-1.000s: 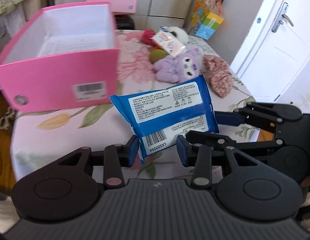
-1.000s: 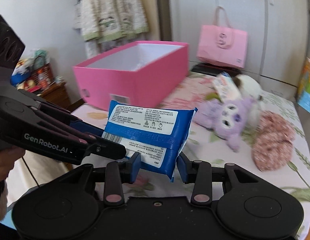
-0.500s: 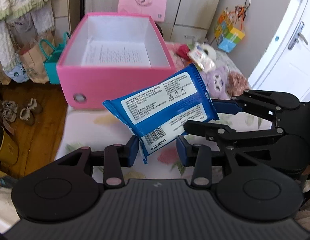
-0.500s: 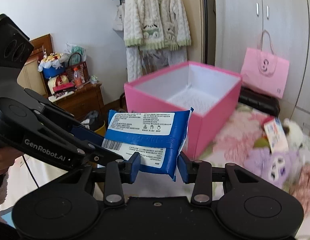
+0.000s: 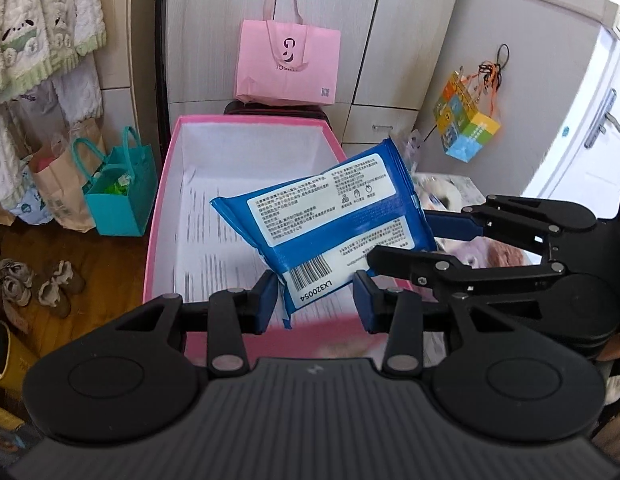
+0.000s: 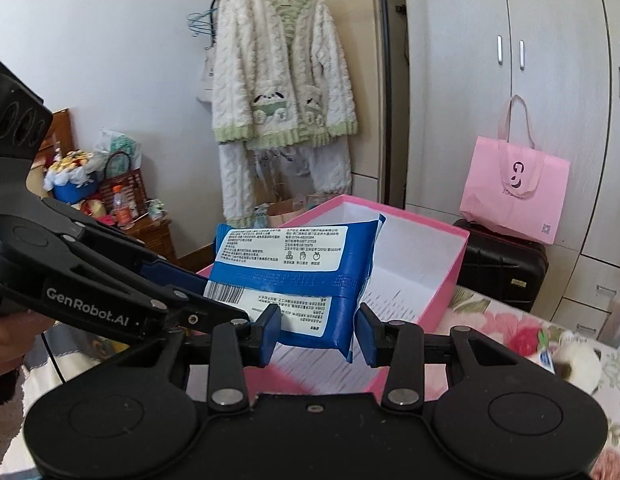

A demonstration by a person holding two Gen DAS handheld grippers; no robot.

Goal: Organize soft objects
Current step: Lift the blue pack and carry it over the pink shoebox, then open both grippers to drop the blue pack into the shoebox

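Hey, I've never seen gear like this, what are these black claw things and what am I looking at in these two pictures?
Those are two handheld grippers, each a two-finger clamp that a person carries, with a wide-angle camera looking along its fingers. One picture comes from the left gripper, the other from the right gripper; each view also shows the other tool from the side. Both clamp the same blue wet-wipes pack, one at each end, and hold it in the air over an open pink box with a white inside. The box stands on a floral tablecloth. Behind are a pink shopping bag on a black suitcase, and white wardrobes.
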